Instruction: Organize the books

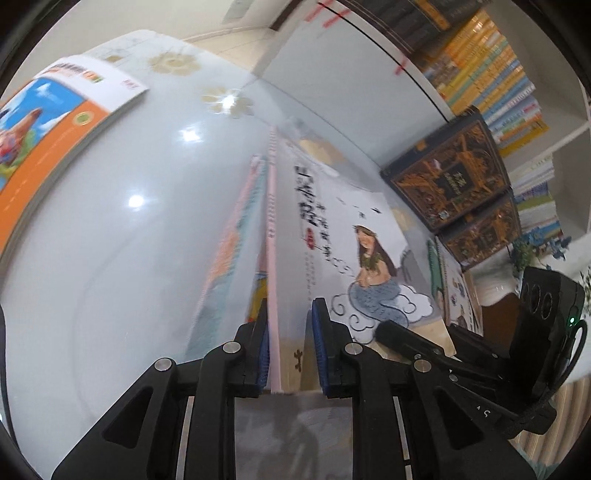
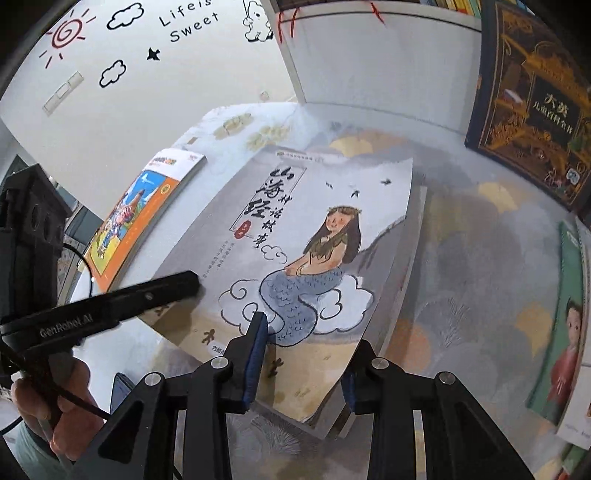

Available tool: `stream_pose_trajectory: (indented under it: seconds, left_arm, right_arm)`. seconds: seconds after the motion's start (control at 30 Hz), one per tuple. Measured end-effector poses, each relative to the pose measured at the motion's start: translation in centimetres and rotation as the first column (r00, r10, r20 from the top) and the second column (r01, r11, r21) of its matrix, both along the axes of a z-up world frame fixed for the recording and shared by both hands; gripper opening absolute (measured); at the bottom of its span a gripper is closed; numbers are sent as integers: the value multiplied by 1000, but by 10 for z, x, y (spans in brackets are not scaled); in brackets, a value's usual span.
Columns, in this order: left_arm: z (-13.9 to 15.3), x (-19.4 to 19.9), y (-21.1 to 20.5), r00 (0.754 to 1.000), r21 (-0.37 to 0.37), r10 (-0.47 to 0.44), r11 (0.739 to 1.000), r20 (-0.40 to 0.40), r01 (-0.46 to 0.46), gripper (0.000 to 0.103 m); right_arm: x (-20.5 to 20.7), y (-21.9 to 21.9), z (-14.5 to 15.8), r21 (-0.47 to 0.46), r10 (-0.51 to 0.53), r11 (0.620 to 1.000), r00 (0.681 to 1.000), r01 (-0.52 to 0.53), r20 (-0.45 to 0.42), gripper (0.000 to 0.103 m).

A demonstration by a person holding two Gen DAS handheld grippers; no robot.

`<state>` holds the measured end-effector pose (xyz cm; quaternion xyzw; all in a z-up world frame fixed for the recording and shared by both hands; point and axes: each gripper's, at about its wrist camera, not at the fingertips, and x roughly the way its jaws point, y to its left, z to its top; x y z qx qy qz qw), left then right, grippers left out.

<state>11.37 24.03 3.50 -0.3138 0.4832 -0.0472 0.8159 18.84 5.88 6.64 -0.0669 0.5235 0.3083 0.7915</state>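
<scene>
Left gripper (image 1: 290, 343): nearly closed, pinching the mermaid book (image 1: 354, 236) at its pink spine edge. One blue pad flat against the spine side, the other pressed on the grey cover. Seen from the right wrist as a black finger laid across the cover's left margin, with a person's hand (image 2: 48, 417) wrapped round the handle below.

Right gripper (image 2: 303, 339): a little wider, clamped over the near edge of the same book. Left pad (image 2: 255, 350) down on the cover beside the mermaid's tail, right finger tucked under the curling lower corner, its pad mostly hidden.

Mermaid book: cover up, title in black brush characters, held between the two grippers above the table (image 2: 461, 277). Thick grey edge showing along its right side. Cannot tell whether that is its own pages or a second book beneath. Cannot tell either whether resting on the surface or just off it.

Further out, to the left: orange-and-blue picture book (image 2: 147, 221) lying flat on the table, well apart. To the right: dark gold-patterned encyclopedia volumes (image 2: 535, 103) standing upright against the white bookshelf (image 1: 491, 74), with rows of coloured spines above. Near the right rim: green book (image 2: 565, 332) with a child in red on its cover. Behind all: white wall (image 2: 188, 22) with sun, cloud and "Life is Sweet" decals.
</scene>
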Motion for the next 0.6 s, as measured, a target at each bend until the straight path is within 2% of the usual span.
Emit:
stream_pose_trajectory:
  seconds: [0.1,0.23,0.33,0.47,0.5,0.57,0.6]
  left_arm:
    - [3,-11,10,999,40,46,998,-3,-46,16]
    - [12,-25,12,997,37,70,997,20,-71,18]
    - [19,-28,-3,999,52,24,998,32,-26,19]
    - [34,-26,-34,997,83,-68,994,43,64,19]
    - [39,-25,-45,994,96,-95,991,45,91,23]
    - [48,-26,-62,991,131,-124,985,54,116,32]
    - [53,-28,-71,988,144,-140,981,62,130,32]
  right_arm:
    - [-7,2,-4,-26,11,1000,1000,-12,-6,34]
    - [-21,-8,-11,-10,-2,1000,998,1,-68,38]
    - [-38,-24,-15,2,-23,1000,993,23,-112,39]
    - [-70,-54,-15,-15,-67,998,989,65,-132,49]
    - [-76,-63,-15,-18,-77,997,989,75,-129,53]
    - [-92,-88,-15,-34,-112,993,987,109,-117,53]
    - [-98,-99,-16,-42,-128,991,985,124,-118,53]
